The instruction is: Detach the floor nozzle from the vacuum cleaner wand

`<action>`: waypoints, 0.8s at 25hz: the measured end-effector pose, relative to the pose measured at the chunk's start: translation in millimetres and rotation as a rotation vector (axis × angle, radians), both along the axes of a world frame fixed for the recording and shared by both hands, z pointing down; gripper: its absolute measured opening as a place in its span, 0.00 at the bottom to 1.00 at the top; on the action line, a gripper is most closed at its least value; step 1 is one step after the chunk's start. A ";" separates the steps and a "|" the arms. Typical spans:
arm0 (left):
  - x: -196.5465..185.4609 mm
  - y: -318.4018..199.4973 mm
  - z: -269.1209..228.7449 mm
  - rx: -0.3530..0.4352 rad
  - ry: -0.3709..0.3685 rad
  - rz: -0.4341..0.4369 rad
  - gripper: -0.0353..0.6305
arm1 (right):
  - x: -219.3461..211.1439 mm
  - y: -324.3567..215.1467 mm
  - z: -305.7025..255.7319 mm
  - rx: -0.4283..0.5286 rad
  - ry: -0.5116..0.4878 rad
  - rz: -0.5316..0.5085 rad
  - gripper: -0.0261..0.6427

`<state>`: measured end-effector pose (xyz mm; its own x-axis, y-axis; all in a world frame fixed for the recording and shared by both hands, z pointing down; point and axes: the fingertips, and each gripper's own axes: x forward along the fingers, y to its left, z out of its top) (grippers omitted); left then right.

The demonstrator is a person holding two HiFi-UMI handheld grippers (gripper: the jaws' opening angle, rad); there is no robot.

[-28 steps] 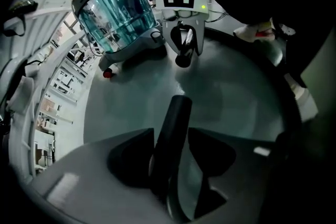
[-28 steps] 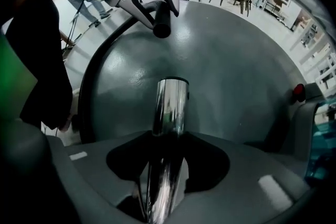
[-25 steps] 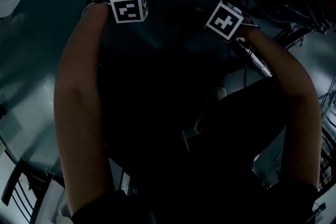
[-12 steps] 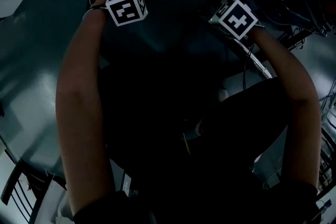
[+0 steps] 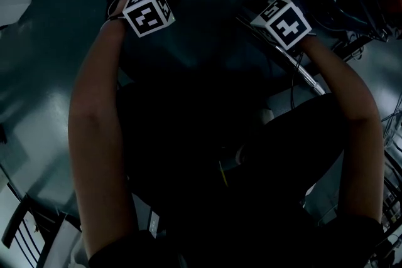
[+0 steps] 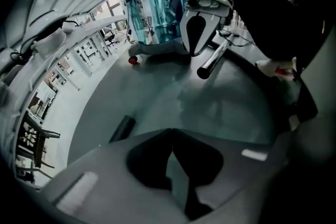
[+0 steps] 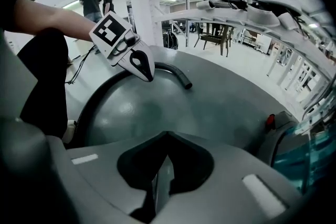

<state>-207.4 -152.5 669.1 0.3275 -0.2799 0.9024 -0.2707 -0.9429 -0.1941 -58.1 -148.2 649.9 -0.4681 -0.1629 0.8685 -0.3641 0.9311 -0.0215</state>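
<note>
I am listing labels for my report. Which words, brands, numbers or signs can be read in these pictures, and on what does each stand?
No word, brand or number can be read in any view.
Left marker cube: a black-and-white square pattern only, no letters.
Right marker cube: the same kind of pattern, no letters.
Vacuum cleaner: no label can be made out on its blue body.

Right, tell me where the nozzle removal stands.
Looks done: the metal wand ends bare, and no floor nozzle shows in any view. In hand: nothing; the left gripper and right gripper have both just closed with nothing between their jaws. Left: confirming where the nozzle ended up, which these views do not show.
</note>
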 end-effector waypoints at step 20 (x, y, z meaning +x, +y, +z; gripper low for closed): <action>20.8 -1.3 -9.4 -0.014 0.108 -0.075 0.07 | -3.8 -9.1 -7.0 0.067 -0.010 0.029 0.03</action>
